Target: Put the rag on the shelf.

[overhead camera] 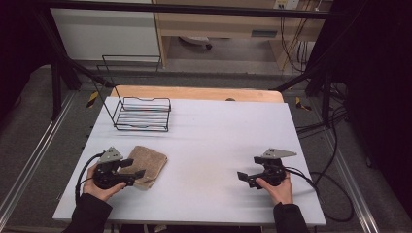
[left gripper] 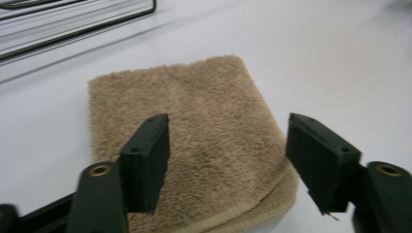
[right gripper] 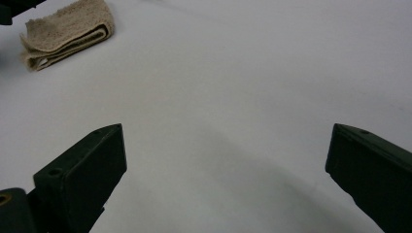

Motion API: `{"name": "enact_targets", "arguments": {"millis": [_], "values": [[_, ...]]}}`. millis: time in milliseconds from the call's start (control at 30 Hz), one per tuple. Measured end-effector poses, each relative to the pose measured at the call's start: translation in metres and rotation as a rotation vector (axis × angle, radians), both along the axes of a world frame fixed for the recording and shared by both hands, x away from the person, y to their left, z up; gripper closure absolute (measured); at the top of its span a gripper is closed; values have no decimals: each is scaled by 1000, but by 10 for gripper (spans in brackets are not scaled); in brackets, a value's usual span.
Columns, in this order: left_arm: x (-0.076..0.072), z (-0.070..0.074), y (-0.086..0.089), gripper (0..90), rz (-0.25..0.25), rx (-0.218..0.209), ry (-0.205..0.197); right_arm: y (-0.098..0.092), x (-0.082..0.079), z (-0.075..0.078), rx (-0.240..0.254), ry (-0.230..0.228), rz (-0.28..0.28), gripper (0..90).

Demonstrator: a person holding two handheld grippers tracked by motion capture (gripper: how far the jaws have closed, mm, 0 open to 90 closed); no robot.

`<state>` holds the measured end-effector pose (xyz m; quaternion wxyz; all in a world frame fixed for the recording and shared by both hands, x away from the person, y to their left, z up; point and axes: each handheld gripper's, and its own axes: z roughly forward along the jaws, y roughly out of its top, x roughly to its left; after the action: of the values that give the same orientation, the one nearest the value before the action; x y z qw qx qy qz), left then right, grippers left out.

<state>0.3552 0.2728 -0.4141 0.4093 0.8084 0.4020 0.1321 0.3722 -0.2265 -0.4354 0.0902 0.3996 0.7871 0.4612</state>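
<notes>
**Both grippers open over the white tabletop, folded towel at your left**

You are at a white tabletop with a hand-held gripper in each hand. A strip of bare wood shows along its far edge.

Your left gripper sits near the near-left corner of the tabletop, held in your left hand. Its two black jaws stand wide apart and hold nothing. They reach over the near edge of a folded tan towel, which lies flat on the tabletop, toward the left edge and closer to the near edge than the far one. In the left gripper view, the towel spreads out between and beyond the jaws, with a stitched hem at its near edge. Whether the jaws touch the cloth cannot be told.

Your right gripper is toward the near-right part of the tabletop, held in your right hand, with a grey three-cornered plate on top. Its jaws point toward the middle of the tabletop, are spread wide, and are empty. In the right gripper view, bare white surface lies between them, and the towel appears far off at the upper left, seen edge-on so its folded layers show.

A black wire rack stands near the far-left corner of the tabletop, well apart from the towel. A corner of the wire rack also shows beyond the towel in the left gripper view.
</notes>
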Motion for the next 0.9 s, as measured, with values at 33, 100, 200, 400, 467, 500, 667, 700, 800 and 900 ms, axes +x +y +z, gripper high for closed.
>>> {"name": "enact_targets", "arguments": {"millis": [33, 100, 200, 400, 467, 500, 667, 700, 800, 900], "values": [[1, 0, 2, 279, 4, 0, -1, 4, 2, 0, -8, 0, 9, 16], [2, 0, 6, 220, 14, -7, 0, 15, 5, 1, -17, 2, 21, 16], [5, -2, 12, 178, 23, -14, 5, 31, 10, 3, -17, -2, 43, 16], [7, -3, 26, 110, 58, -45, 8, 72, 22, 11, -13, -21, 89, 16], [7, -2, 30, 85, 68, -42, 5, 88, 28, 13, -25, -25, 103, 18], [7, -2, 32, 74, 73, -41, 2, 97, 30, 15, -33, -22, 107, 19], [8, -4, 40, 71, 88, -63, 5, 137, 43, 19, -58, -27, 142, 26], [9, -4, 41, 70, 90, -65, 7, 144, 46, 20, -60, -31, 146, 28], [10, -6, 44, 68, 95, -67, 11, 164, 53, 19, -65, -23, 148, 36], [10, -8, 47, 69, 100, -68, 16, 182, 60, 18, -83, -25, 166, 56]]}}
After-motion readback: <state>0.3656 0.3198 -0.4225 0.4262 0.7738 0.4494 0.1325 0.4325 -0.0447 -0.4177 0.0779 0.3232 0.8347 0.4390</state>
